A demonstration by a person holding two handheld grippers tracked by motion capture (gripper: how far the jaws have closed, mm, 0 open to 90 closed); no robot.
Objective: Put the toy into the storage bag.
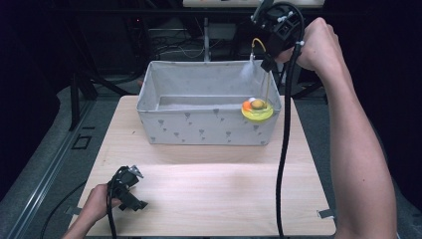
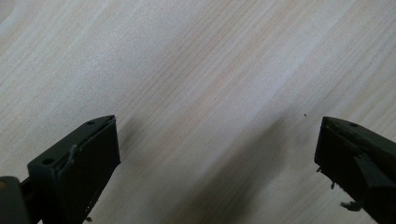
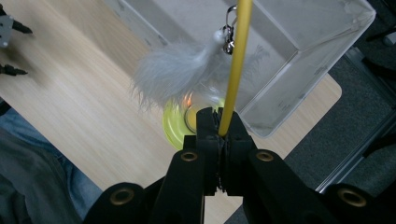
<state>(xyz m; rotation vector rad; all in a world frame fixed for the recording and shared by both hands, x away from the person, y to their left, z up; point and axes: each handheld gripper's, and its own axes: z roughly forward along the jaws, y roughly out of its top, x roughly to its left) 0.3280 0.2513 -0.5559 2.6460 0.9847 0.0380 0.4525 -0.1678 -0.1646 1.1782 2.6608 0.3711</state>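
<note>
High view first: the wooden table fills the lower half of the frame, and the grey fabric bin sits at its far edge, centre frame. Your right gripper is raised in the upper right, above the bin's right end. Its jaws are clamped tight on the thin yellow wand of a cat toy. The wand runs nearly straight down from the jaws to the yellow disc base, which hangs at the bin's right front corner, level with the rim; whether it touches the rim you cannot tell.

In the right gripper view the wand stands upright between the closed jaws, the grey feather dangling beside it and the base below.

So the toy's long axis is vertical, and the bin's open inside lies just left of the base. Your left gripper rests well apart at lower left, jaws spread wide over bare wood, holding nothing.
</note>
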